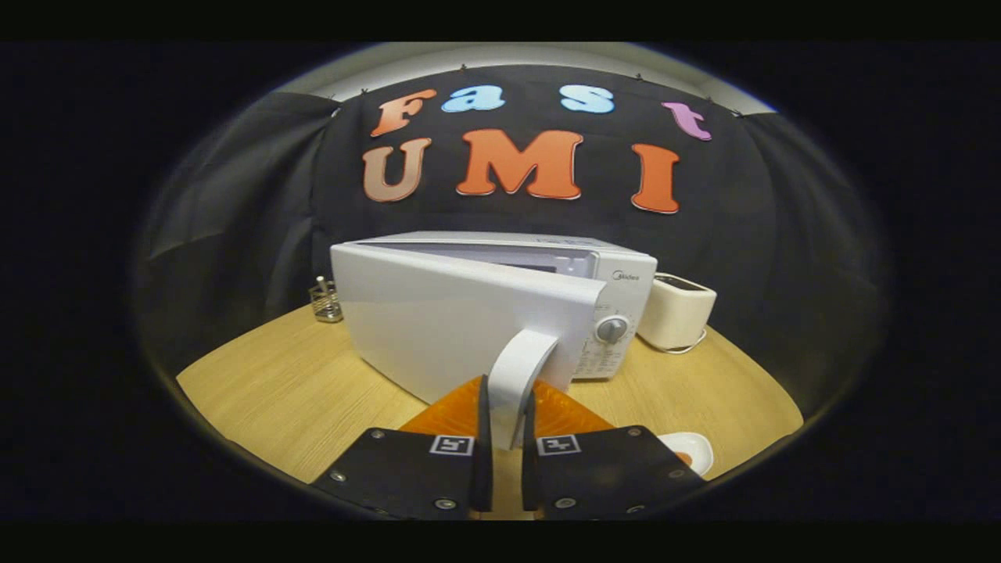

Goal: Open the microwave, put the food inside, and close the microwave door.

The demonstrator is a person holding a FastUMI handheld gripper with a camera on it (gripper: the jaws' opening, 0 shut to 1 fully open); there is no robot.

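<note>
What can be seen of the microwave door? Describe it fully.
The microwave door is plain white, glossy like plastic, with a curved white handle at its free edge. It stands partly swung open from the microwave body, hinged on the side away from the dial, above the wooden table. The claw is closed on the handle, both fingers pressing it.

Surface: light wooden table (297, 391).
Landmark: white microwave (438, 320), standing on the table.
Left of microwave, toward the wall: small wire holder (326, 302).
Right of microwave, just beside it: cream toaster (676, 310).
Nearer than microwave, to its right: white dish (692, 450).
</note>
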